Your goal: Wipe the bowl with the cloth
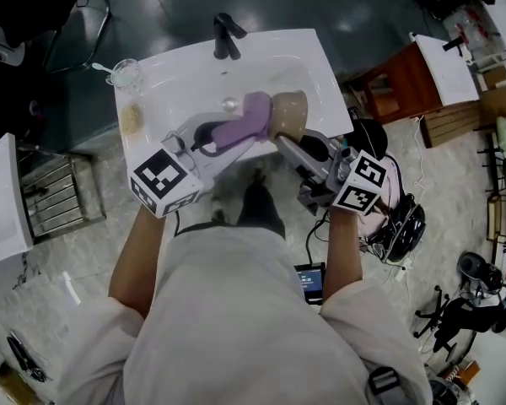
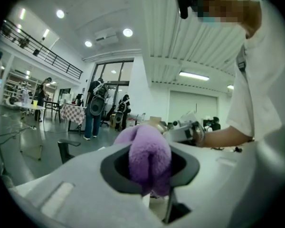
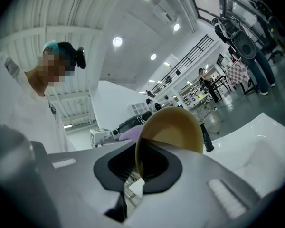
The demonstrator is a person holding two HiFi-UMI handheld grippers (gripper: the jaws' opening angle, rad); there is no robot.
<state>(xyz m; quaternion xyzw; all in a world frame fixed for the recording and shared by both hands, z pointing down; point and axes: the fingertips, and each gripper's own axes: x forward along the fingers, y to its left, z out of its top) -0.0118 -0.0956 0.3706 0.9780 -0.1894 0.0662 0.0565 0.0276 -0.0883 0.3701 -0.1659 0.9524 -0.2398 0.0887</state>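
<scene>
Over the white sink (image 1: 175, 70), my right gripper (image 1: 288, 141) is shut on the rim of a tan bowl (image 1: 288, 114), held tilted on its side. In the right gripper view the bowl (image 3: 173, 129) rises from between the jaws, its rim pinched there. My left gripper (image 1: 236, 131) is shut on a purple cloth (image 1: 245, 121) whose end presses against the bowl's open side. The cloth (image 2: 149, 158) fills the jaws in the left gripper view, with the bowl (image 2: 156, 124) just behind it.
A black tap (image 1: 226, 35) stands at the sink's far edge, also in the right gripper view as the tap (image 3: 206, 139). A glass (image 1: 126, 74) and a sponge-like pad (image 1: 132, 118) sit on the sink's left rim. A wooden cabinet (image 1: 405, 83) stands to the right.
</scene>
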